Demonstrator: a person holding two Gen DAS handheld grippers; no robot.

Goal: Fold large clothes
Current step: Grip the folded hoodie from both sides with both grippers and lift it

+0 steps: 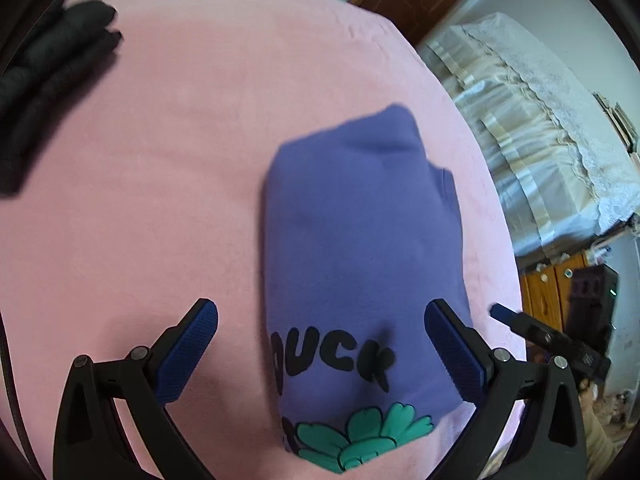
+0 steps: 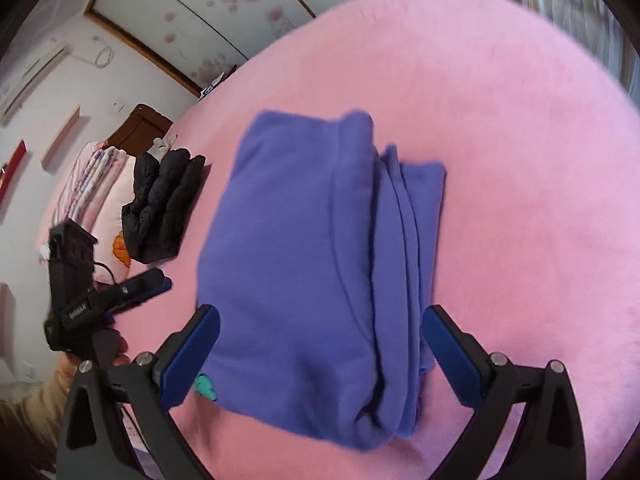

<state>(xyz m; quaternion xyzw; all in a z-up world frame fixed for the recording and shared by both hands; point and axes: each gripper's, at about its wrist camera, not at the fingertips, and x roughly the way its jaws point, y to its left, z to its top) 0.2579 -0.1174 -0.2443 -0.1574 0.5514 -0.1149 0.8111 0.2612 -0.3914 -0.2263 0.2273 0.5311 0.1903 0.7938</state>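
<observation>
Since both claws are spread wide with nothing between the pads, the purple sweatshirt [image 1: 360, 248] is gripped by neither; it lies folded into a thick block on the pink bed [image 1: 160, 160]. Left claw [image 1: 320, 356] is poised over the printed end, right claw [image 2: 320, 356] over the stacked-edge end. Soft, limp fleece is judged: light to moderate in weight, not fragile, not slippery, but layers can be expected to shear and the fold to sag open if lifted by one layer. Hold is best taken across the full stack at the layered edges [image 2: 400, 240], both ends pinched together. A black padded garment [image 2: 164, 204] lies well apart.
</observation>
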